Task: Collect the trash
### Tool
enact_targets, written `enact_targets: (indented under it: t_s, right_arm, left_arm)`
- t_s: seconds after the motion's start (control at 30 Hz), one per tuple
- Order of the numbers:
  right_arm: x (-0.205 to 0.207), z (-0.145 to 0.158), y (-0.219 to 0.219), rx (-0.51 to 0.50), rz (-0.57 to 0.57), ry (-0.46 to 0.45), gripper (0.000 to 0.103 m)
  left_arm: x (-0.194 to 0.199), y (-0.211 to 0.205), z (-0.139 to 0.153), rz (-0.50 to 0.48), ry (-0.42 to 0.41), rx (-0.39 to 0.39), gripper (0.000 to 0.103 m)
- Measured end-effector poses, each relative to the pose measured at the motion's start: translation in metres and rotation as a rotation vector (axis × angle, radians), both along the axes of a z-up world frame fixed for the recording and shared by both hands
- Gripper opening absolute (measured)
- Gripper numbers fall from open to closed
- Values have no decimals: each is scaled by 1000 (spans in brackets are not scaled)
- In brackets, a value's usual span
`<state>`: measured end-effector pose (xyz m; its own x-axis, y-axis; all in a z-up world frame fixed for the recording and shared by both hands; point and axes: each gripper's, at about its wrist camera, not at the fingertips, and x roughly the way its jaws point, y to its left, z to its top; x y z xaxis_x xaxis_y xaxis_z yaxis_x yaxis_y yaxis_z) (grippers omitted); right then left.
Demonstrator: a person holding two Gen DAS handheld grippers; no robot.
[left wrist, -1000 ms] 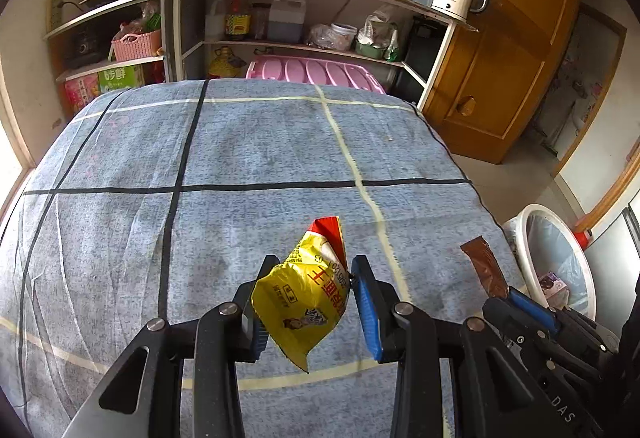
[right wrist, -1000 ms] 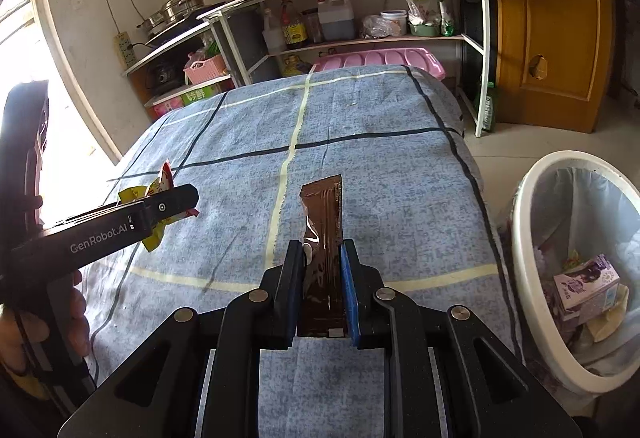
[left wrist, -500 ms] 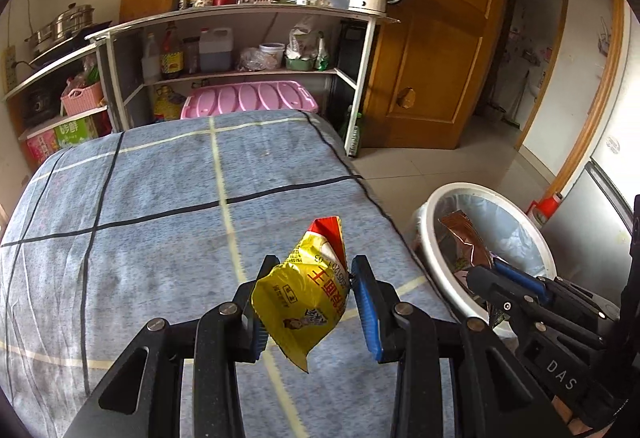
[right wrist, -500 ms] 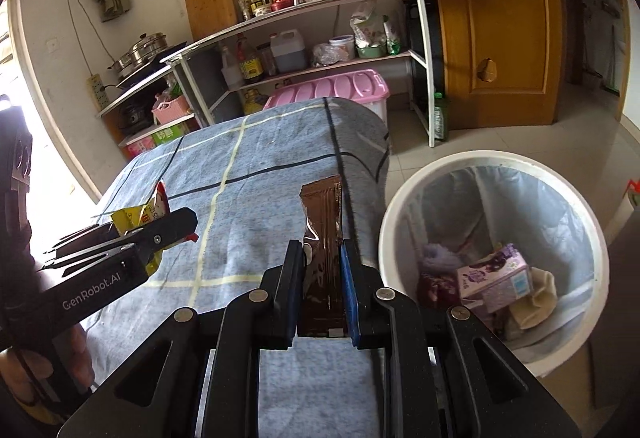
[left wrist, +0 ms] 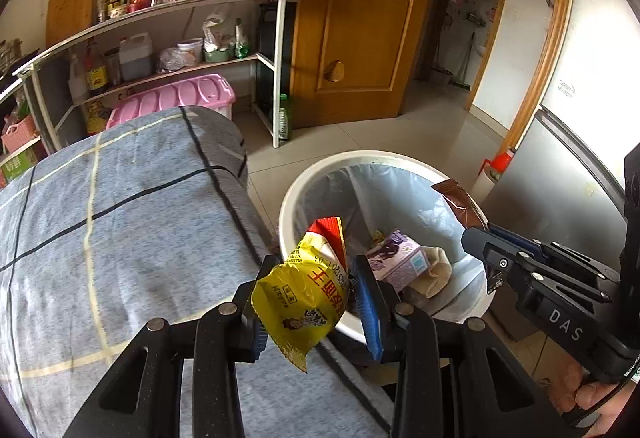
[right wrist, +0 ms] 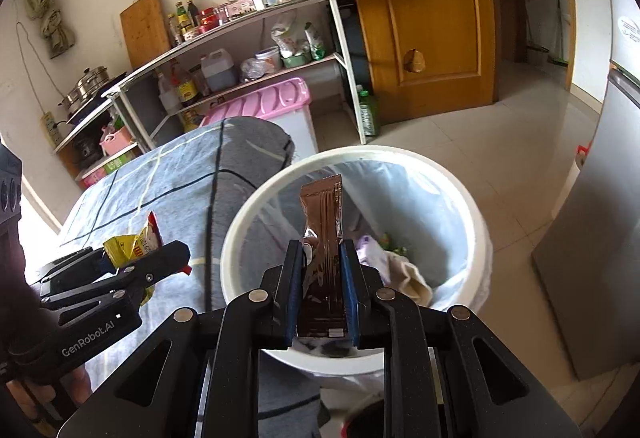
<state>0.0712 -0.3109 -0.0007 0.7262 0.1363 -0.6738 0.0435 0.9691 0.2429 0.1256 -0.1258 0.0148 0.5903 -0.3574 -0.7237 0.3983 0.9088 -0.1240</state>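
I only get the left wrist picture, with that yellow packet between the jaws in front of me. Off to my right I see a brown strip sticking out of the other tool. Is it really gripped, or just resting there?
Observer: Gripped. In the right wrist view the right gripper has its jaws closed on both sides of the brown wrapper, which stands upright.
Operator: Is it over the bin yet?
Observer: From that view it appears against the opening of the white bin, inside the rim's outline.
Operator: And my yellow packet?
Observer: There, the yellow packet in the left gripper shows left of the bin, still in front of the blue checked cloth.
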Motion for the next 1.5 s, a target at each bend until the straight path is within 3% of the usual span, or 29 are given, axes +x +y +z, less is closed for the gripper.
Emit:
enact_targets:
  t_s: [0.23,0.43,0.47,0.57,0.6,0.83,1.23,1.5]
  right_arm:
    - [15,-24,-39,-7,-12,85,20]
    - [20,-38,-51,10,-2,121,22]
    - [19,-39,-51,12,2,117,24]
    - [15,-38,-52,17,1,101,44]
    - [14,-37,-51,20,1,96,44]
    - [3,-24,-44,10,-13,46,44]
    - [-50,-5,-20,-20,-26,-87,44]
    - [-81,3,-5,-49,-36,-170,44]
  left_arm:
    - [4,-48,-21,-50,37,34,38]
    - [10,-63,-29,-57,69,41,43]
    - [10,-63,-30,-52,69,47,46]
    - [10,-63,-30,-43,68,50,54]
    - [9,-62,-29,-41,69,46,54]
    - [-2,-49,-19,-16,34,36,56]
    - [-53,-16,1,77,-126,28,57]
    - [-85,0,8,141,-183,30,57]
